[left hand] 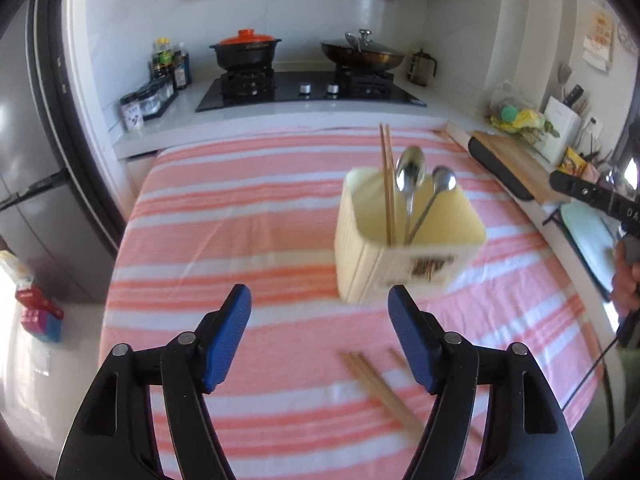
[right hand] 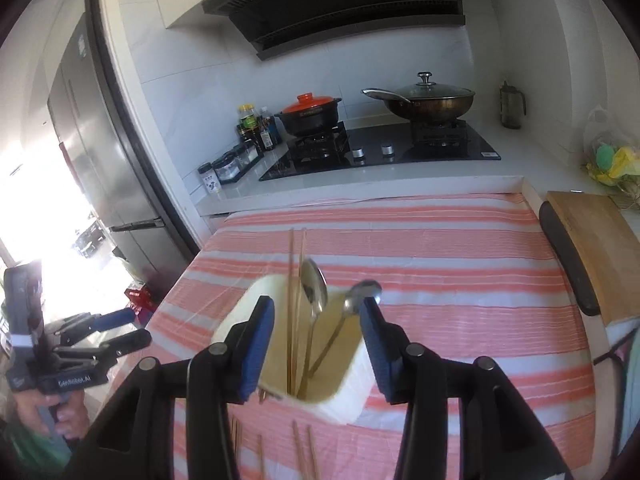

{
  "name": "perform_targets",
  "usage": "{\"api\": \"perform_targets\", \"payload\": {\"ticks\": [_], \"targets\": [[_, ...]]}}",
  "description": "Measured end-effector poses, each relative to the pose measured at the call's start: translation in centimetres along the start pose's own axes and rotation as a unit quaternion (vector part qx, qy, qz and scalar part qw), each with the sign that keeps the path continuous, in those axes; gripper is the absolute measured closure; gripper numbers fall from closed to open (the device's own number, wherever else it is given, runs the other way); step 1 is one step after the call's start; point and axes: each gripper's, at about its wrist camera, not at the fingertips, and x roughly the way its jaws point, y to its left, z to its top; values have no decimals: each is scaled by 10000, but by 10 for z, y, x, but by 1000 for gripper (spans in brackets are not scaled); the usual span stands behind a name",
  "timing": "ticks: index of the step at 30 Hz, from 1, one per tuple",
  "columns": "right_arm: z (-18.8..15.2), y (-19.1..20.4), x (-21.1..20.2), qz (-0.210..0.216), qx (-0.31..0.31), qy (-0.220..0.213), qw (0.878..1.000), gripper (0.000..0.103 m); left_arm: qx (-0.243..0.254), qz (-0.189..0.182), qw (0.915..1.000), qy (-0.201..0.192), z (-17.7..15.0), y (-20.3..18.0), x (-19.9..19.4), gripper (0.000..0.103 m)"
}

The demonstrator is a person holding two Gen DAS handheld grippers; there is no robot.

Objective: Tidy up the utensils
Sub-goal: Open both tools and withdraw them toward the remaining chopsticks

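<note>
A cream holder [left hand: 404,248] is seen standing on the striped tabletop [left hand: 240,208], at one o'clock from the left gripper [left hand: 320,332], whose fingers are spread apart and hold nothing. Chopsticks [left hand: 387,184] and two spoons [left hand: 410,176] are kept upright inside it. More chopsticks [left hand: 380,392] are laid flat at six o'clock from the holder. The right gripper [right hand: 318,344] is held over the holder, fingers released.

A pink-and-white striped cloth [left hand: 248,208] is covering the surface. A cream utensil holder [left hand: 404,256] is standing on it, and loose wooden chopsticks [left hand: 380,388] are lying nearer the camera.
</note>
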Motion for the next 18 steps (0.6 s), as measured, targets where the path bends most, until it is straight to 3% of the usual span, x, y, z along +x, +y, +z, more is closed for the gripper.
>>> {"api": "perform_targets", "payload": {"ticks": [5,9,13,18], "targets": [[-119,-4,-63,-450,-448,95,9979,54,-512,200,9972,501,-114,13,-16,25],[-229,-13,-78,-968,-75,485,9941,54,-1016,150,9909,865,-176,-3,-11,25],[-283,-14,-98,-1080,347,560,9920,54,-1015,-39,9914,821,-179,-29,-10,22],[-288,2,-106,-1152,-86,429,9924,54,-1105,-96,9909,759,-158,-58,21,18]]}}
